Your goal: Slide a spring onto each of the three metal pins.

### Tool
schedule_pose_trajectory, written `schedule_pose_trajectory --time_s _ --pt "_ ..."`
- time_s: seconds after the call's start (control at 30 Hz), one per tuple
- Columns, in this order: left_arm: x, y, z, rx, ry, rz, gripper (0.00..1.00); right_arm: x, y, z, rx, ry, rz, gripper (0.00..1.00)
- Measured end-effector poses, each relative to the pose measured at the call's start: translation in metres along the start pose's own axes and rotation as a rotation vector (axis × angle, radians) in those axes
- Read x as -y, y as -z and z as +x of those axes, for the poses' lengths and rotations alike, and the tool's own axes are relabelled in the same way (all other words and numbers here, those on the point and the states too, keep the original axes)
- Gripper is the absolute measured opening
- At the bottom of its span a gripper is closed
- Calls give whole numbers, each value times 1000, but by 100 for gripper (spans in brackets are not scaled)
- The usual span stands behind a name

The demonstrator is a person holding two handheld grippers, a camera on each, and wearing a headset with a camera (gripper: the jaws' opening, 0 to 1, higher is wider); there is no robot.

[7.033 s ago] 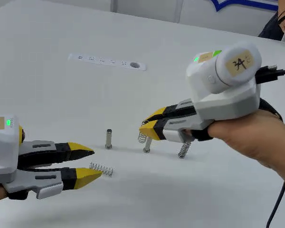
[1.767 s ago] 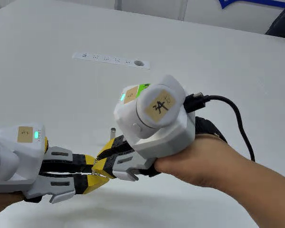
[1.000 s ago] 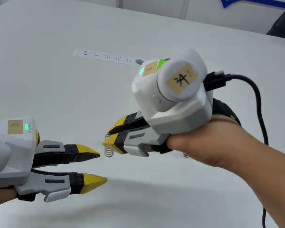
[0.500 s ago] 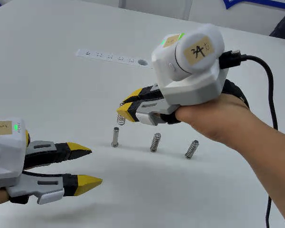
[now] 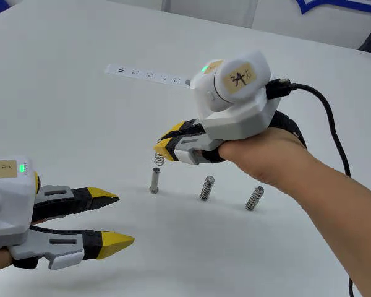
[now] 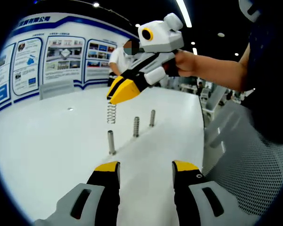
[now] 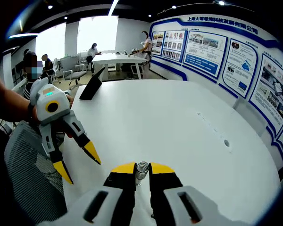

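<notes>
Since a second ago the right tongs [image 5: 162,148] have left the side of the left tongs [image 5: 116,218] and risen to the centre of the head view. The loose spring [image 5: 159,159], which lay on the table [image 5: 62,124] seven seconds ago, is now carried in them.

Right tongs: yellow tips on black jaws, closed on the top coils of the spring. The right gripper view shows the coil end-on [image 7: 142,168], pinched between the two tips.

Spring: fine bright wire, hanging upright just above the bare pin [image 5: 154,180]. In the left gripper view a small gap separates spring [image 6: 112,113] from pin top [image 6: 112,142].

Bare pin: a plain grey metal cylinder with a wider foot, standing upright on the table.

To its right in the head view stand two more pins, each sleeved in a coil: the middle pin [image 5: 206,187] and the end pin [image 5: 254,197].

Left tongs: lower left of the head view, jaws parted, gripping nothing.

Table: smooth, matt white. A flat white socket strip [image 5: 148,77] lies at upper centre.

Labels: a tan sticker [image 5: 237,78] on the right tongs' white housing bears a handwritten mark, not read with certainty.
</notes>
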State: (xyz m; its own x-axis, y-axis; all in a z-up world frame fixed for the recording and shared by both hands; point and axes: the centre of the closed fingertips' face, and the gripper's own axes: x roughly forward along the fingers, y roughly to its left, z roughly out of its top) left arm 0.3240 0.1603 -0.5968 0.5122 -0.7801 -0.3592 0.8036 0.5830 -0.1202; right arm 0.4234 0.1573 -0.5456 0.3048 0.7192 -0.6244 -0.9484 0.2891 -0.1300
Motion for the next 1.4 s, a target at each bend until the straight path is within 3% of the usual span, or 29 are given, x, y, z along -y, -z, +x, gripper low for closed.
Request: schedule_pose_trajectory --time_s 0.6,1.4 --pt "-4 4 -4 1 -11 -19 44 2 15 20 -23 -12 30 11" --pt "-7 10 -2 -3 -7 -33 44 -9 45 42 -67 -31 67 12"
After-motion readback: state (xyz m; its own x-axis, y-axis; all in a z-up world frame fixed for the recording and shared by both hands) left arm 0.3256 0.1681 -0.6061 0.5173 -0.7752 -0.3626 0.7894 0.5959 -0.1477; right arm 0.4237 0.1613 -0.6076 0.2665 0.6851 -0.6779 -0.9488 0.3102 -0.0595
